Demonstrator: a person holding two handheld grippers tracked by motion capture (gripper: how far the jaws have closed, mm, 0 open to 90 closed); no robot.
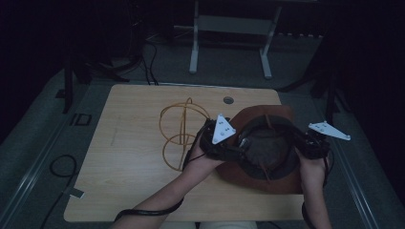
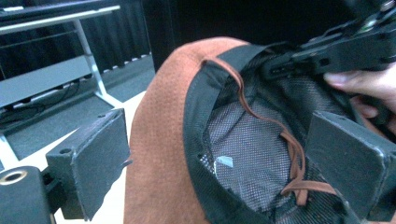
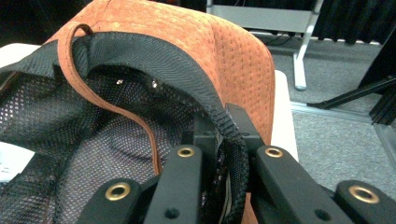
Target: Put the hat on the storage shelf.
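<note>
Right gripper view: right gripper (image 3: 224, 140) clamped on hat (image 3: 224, 51) sweatband | left gripper (image 2: 219, 154) apart, straddling brim

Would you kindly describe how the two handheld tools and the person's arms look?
Both tools, left and right, are black, each topped by a pale three-cornered plate. Brass-ringed holes dot the right tool's jaws. A black cable trails along the left forearm. No sleeves show.

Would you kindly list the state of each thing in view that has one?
Hat: upside down on the table, mesh lining showing.
Chin cord: loose inside the crown.
Left gripper: open, jaws astride the rim.
Right gripper: shut on the hat's black inner band.
Wire stand: upright, untouched.
</note>
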